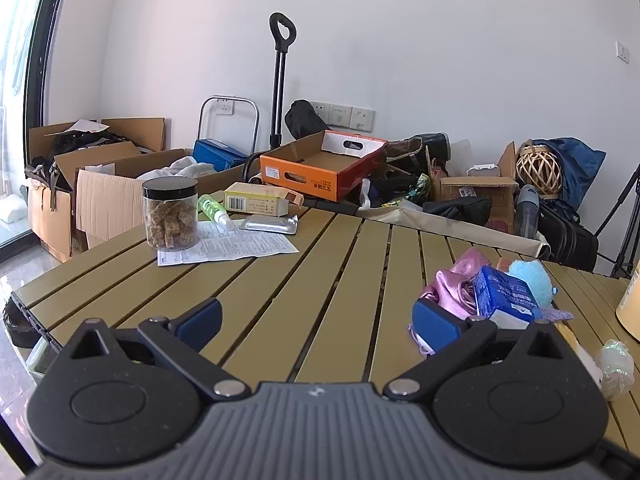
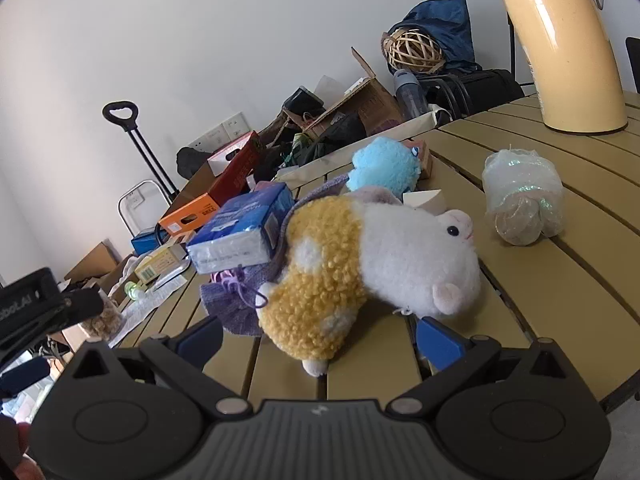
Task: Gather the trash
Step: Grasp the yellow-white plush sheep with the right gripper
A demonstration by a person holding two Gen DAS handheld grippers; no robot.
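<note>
The left gripper (image 1: 318,322) hovers over the slatted bench (image 1: 320,280) with its jaws spread wide and nothing between them. Toward the bench's far left corner a printed paper sheet (image 1: 232,244) lies flat, with a black-lidded jar (image 1: 171,213) standing on it, a small green spray bottle (image 1: 214,208) lying across its far edge, and a silver foil pack (image 1: 271,224) and a yellow carton (image 1: 256,199) just beyond. The right gripper (image 2: 320,338) also has its jaws spread, and a yellow-and-white plush hamster (image 2: 360,264) lies just ahead of them, touching neither finger as far as can be seen. A blue carton (image 2: 244,232) rests on a purple pouch (image 2: 236,308) against the plush's back. A crumpled clear wrapper (image 2: 522,196) sits near the bench's right edge, apart from the plush, with a tall cream jug (image 2: 560,44) behind it.
</note>
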